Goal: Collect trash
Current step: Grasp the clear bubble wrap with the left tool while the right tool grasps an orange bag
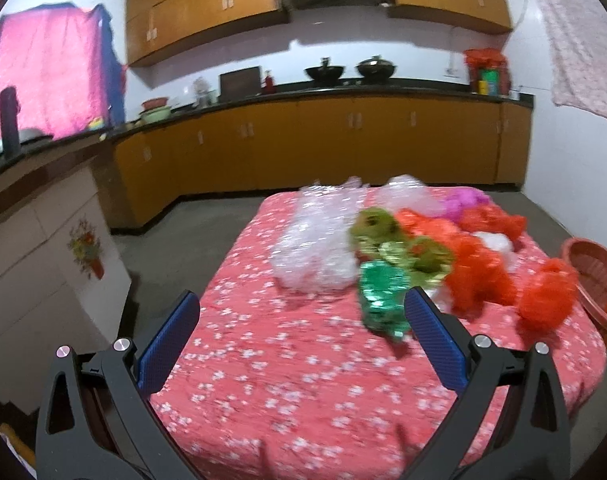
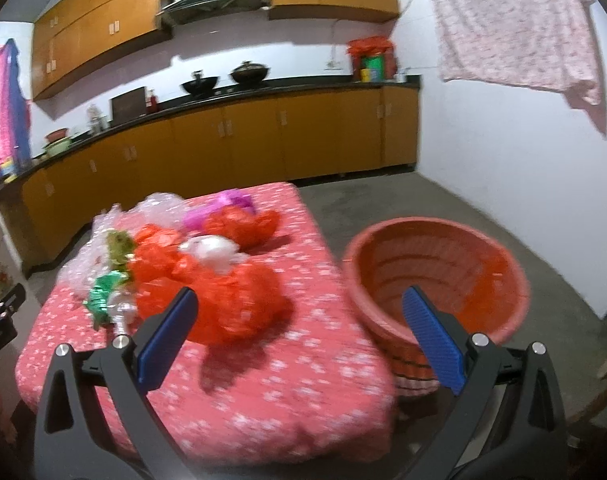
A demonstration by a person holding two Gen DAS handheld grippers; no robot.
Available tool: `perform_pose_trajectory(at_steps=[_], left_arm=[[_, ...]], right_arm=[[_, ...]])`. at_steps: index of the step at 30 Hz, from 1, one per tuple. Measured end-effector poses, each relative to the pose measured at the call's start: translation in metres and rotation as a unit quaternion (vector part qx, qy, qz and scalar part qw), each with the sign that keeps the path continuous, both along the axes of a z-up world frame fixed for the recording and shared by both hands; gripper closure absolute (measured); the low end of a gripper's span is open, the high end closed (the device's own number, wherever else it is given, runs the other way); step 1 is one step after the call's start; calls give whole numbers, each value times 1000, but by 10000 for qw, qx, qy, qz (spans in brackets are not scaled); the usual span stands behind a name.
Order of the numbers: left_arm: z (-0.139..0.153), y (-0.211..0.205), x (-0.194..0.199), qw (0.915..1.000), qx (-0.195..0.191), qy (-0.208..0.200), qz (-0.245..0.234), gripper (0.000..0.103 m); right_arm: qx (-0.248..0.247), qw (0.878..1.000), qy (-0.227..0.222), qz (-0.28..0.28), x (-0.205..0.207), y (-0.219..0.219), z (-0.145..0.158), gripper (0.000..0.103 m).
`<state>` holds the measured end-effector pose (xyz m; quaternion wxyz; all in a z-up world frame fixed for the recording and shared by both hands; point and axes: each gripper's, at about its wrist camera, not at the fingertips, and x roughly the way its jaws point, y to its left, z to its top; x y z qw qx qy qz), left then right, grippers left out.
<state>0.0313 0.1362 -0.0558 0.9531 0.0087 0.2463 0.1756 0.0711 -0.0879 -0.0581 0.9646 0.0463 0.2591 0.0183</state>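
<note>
Left tool [image 1: 302, 312] & right tool [image 2: 299, 308] both wide open, holding nothing — crumpled coloured plastic bags [image 2: 207, 280] on pink-flowered desk [image 1: 283, 380], round red plastic basket [image 2: 435, 272] beside.

Near cloth [image 1: 283, 380] bare; trash pile [image 1: 403, 252] blocks far half; basket [image 2: 435, 276] mouth open.

Both views are motion-blurred, so the crumpled wrappers [image 1: 403, 256] on the table [image 1: 287, 380] smear into one another and their edges cannot be told apart. The basket [image 1: 595, 276] is cut off by the left view's right edge. In the right view, the right hand-held gripper's fingers [image 2: 433, 338] hide the basket's near rim [image 2: 435, 264].
</note>
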Motion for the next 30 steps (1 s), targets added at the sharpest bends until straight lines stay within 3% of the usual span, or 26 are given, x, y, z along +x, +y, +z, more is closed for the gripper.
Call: perform_pose_trajectory(at_steps=[7,14,17,23,26,30], left_arm=[[-11,22,22,9996,-220,87,157,2],[-24,29,46,9992,-347,164,119,2],[-25,36,58,9990,-386,172,115,2],[-25,55,89,9988,-397,225,154,2],[-27,62,107,9986,-338,362,172,3],[-36,67,129,9973,-323,663,2,17]], right_arm=[[-438,9985,276,153,57,39,-29,4],[-544,9949,814,256,99,41,-64,5],[-519,9927,978,483,111,47,-70,21],[-730,9915,870,638,114,55,-65,52],[-838,9907,830,681,113,57,-64,60],[-848,9904,820,724,112,55,-64,63]])
